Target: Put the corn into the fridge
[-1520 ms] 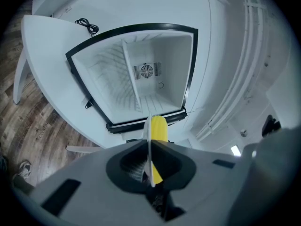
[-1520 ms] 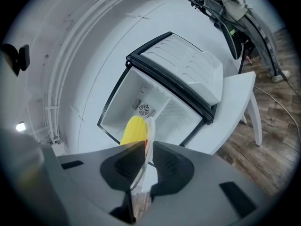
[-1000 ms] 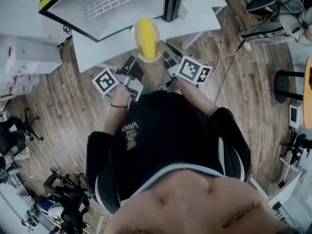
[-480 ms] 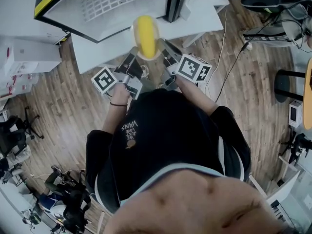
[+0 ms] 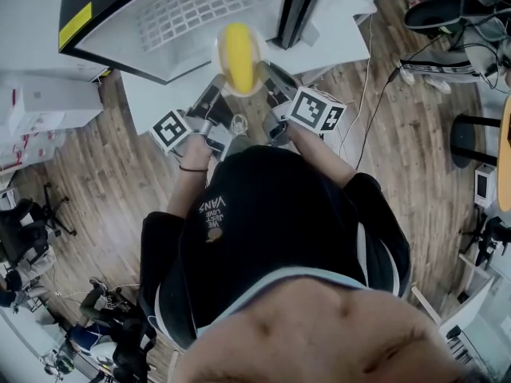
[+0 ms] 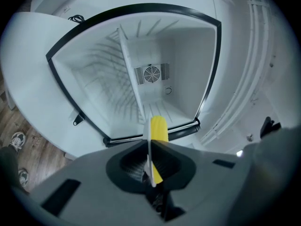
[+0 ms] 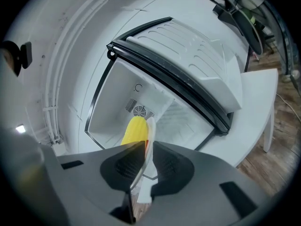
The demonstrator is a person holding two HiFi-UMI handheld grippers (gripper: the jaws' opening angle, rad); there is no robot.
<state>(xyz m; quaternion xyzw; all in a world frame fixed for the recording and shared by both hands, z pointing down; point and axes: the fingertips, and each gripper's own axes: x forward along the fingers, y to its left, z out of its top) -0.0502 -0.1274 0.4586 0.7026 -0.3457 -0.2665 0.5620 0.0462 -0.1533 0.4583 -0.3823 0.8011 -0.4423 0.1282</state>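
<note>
We are holding the corn [image 5: 238, 57] on a plate [image 5: 218, 49] at twelve o'clock before the open fridge [image 6: 188, 55], left claw [image 6: 149, 161] and right claw [image 7: 141, 166] each clamping narrowly on its stiff, slippery rim at seven and five, judging the light corn apt to roll if tilted.

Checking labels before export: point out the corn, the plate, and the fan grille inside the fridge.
corn [image 5: 238, 54], head view, middle of the cob.
plate [image 7: 150, 129], right gripper view, rim beside the corn.
fan grille [image 6: 152, 73], left gripper view, centre of the round vent.
</note>
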